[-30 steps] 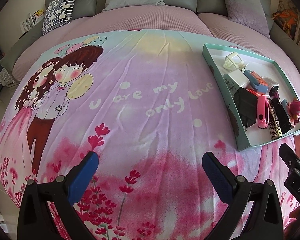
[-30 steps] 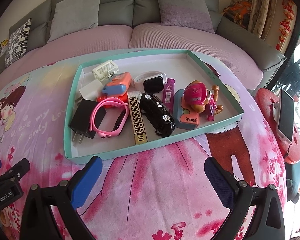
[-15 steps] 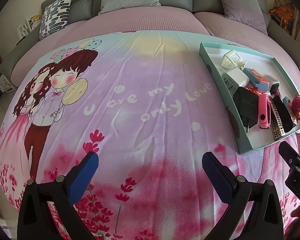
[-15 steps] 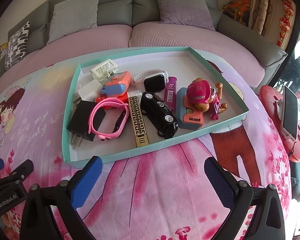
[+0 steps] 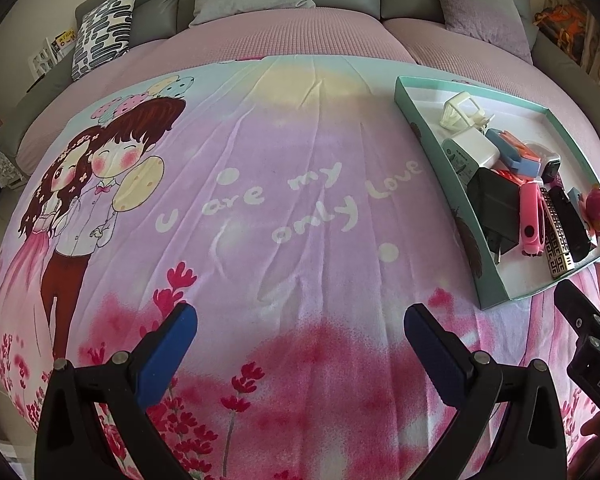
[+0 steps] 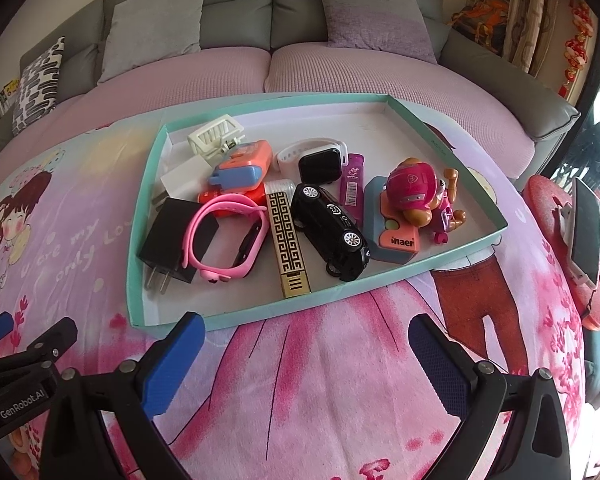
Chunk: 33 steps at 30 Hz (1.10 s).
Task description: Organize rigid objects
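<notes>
A teal tray (image 6: 138,216) lies on the printed blanket and holds several small objects: a black charger (image 6: 168,236), a pink watch band (image 6: 224,236), a gold patterned lighter (image 6: 288,240), a black toy car (image 6: 330,230), a pink pup toy (image 6: 416,196) and a black smartwatch (image 6: 320,164). The tray also shows at the right of the left wrist view (image 5: 440,152). My right gripper (image 6: 302,344) is open and empty just in front of the tray's near edge. My left gripper (image 5: 300,336) is open and empty over bare blanket, left of the tray.
A grey sofa (image 6: 236,4) with cushions runs along the back. A patterned pillow (image 5: 102,30) lies at the back left. A red stool with a phone (image 6: 584,232) stands to the right of the blanket.
Both grippers have drifted slightly forward; the tray sits a little lower and nearer in the right wrist view. Both stay open and empty.
</notes>
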{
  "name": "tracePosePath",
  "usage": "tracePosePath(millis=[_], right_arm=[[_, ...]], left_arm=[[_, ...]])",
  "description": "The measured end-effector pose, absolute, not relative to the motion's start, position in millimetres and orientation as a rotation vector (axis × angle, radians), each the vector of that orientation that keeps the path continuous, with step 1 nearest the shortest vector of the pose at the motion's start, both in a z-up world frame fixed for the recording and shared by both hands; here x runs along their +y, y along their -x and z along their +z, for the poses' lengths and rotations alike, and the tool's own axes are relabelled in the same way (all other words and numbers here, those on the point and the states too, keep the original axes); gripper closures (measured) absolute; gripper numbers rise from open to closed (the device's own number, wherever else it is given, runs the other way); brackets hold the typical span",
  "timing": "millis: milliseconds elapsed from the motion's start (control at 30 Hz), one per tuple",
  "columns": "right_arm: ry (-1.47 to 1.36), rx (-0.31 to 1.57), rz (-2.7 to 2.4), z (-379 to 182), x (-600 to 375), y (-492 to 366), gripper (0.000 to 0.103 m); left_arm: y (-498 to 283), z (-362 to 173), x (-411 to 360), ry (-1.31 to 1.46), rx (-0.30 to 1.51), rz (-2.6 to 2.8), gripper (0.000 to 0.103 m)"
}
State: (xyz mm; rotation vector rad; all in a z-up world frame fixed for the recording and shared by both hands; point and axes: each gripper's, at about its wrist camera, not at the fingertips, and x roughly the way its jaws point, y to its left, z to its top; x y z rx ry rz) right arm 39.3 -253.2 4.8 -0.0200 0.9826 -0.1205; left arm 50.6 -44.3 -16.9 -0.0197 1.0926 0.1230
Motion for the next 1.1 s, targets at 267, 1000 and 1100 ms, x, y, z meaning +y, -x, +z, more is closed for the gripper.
tracePosePath(millis=[267,1000,1100], right_arm=[[0.02,0.983,-0.124,4.1,-253.7,-38.7,0.0],[0.03,0.994,-0.128,-1.1,-253.5,-40.3,0.0],[0.03,0.994,-0.128,-1.0,-253.2,-40.5,0.0]], left_arm=[[-50.7,-17.1,-43.7,0.027,1.097,0.125,0.0],[-51.4,-19.0,-44.0,0.03,1.105,0.113,0.0],[-51.5,-19.2,-43.4,0.035,1.108,0.114,0.0]])
